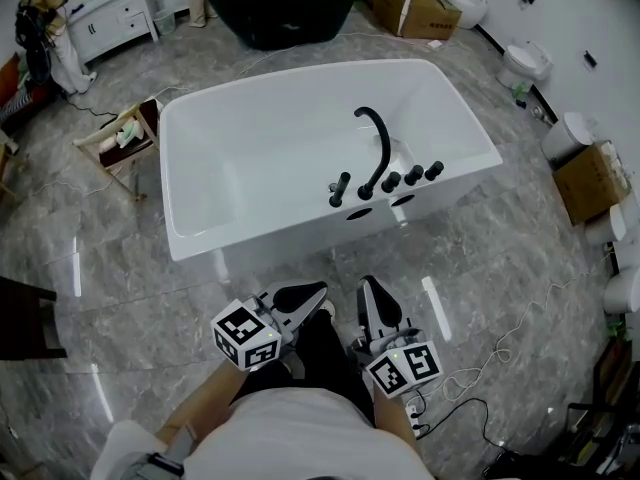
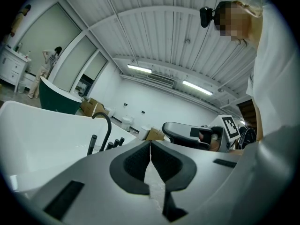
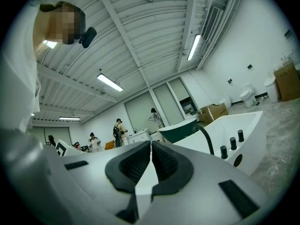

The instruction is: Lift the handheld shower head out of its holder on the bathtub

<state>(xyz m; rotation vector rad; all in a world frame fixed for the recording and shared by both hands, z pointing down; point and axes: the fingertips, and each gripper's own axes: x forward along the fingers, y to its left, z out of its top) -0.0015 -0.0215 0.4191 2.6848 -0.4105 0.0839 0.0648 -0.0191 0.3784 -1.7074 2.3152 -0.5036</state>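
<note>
A white shirt (image 1: 300, 438) is filling the bottom of the head view. Just ahead of it the left gripper (image 1: 305, 293) and the right gripper (image 1: 370, 290) are pointing toward the white bathtub (image 1: 290, 236). Both are holding their jaws pressed together with nothing between them. The black shower head (image 1: 340, 189) is standing upright in its holder on the tub's near rim. It is just left of the curved spout (image 1: 380, 143) and three knobs (image 1: 412, 175), well apart from both grippers. A dark tub (image 1: 280, 13) is sitting beyond.
</note>
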